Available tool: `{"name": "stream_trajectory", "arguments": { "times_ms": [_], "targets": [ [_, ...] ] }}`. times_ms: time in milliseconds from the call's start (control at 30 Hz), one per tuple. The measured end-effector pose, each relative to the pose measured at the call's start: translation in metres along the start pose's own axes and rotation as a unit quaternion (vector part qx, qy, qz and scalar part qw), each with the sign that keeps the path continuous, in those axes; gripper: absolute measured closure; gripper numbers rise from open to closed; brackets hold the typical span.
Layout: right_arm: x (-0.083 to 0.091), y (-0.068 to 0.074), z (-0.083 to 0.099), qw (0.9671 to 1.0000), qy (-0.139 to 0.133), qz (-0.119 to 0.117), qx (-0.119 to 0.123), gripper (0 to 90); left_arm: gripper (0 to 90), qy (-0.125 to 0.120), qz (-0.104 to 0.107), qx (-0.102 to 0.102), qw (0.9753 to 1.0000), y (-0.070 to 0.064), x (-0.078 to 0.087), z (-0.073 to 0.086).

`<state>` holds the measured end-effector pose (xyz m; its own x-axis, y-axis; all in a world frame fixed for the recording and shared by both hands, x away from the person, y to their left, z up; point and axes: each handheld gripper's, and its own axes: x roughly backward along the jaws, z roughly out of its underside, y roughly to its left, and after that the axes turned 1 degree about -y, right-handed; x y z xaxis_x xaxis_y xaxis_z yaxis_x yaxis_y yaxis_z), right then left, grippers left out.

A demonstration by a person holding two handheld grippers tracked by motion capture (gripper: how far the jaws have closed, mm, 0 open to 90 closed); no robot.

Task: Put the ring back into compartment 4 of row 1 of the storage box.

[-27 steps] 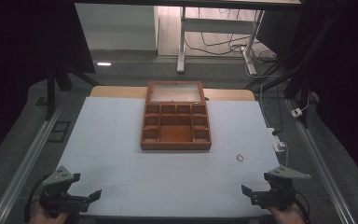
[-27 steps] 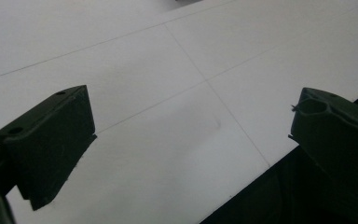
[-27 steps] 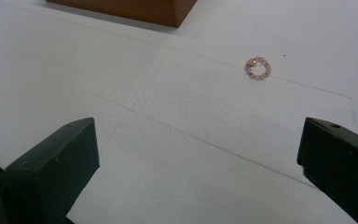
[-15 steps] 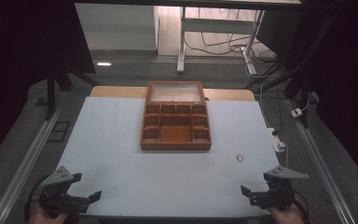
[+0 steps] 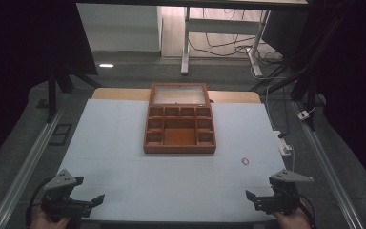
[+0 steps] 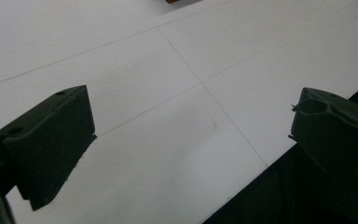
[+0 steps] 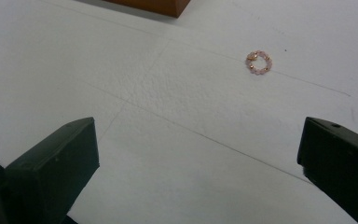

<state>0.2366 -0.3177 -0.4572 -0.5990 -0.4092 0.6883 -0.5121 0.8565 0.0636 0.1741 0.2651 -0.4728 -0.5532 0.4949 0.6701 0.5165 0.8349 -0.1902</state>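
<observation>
White covering spans the desk [image 5: 124, 143], with dark floor and cabling beyond its far edge. Small bead ring [image 5: 245, 161] of pink and gold beads lies flat on the white surface, toward the right side, just off the near right corner of the wooden box [image 5: 180, 126] and apart from it. Right claw [image 5: 253, 199], held in a hand at the near right edge of the desk, is spread wide with nothing between its jaws; in the right gripper view the ring lies ahead of the jaws, well short of contact. Wooden box sits at mid-desk, its lid raised at the far side, its interior divided into small compartments around a larger central one. Left claw [image 5: 95, 200], at the near left corner, is likewise spread and empty, its jaws over bare white surface near the desk edge.
</observation>
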Motion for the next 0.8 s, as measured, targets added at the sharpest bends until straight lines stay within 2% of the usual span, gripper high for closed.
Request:
{"name": "stream_trajectory", "arguments": {
  "times_ms": [267,533,800],
  "targets": [
    [-0.006,0.003,-0.008,0.9998,-0.009,-0.013,0.013,0.0,0.0,0.000,-0.001,0.000,1.0000,0.000,0.000,0.000],
    [-0.012,0.005,-0.013,0.9995,-0.012,-0.014,0.024,0.0,0.0,0.001,-0.002,-0.001,1.0000,0.000,0.000,0.000],
    [-0.018,-0.004,-0.019,0.9997,-0.014,-0.014,0.015,0.0,0.0,-0.002,-0.003,0.001,1.0000,0.000,0.000,0.001]
  ]
}}
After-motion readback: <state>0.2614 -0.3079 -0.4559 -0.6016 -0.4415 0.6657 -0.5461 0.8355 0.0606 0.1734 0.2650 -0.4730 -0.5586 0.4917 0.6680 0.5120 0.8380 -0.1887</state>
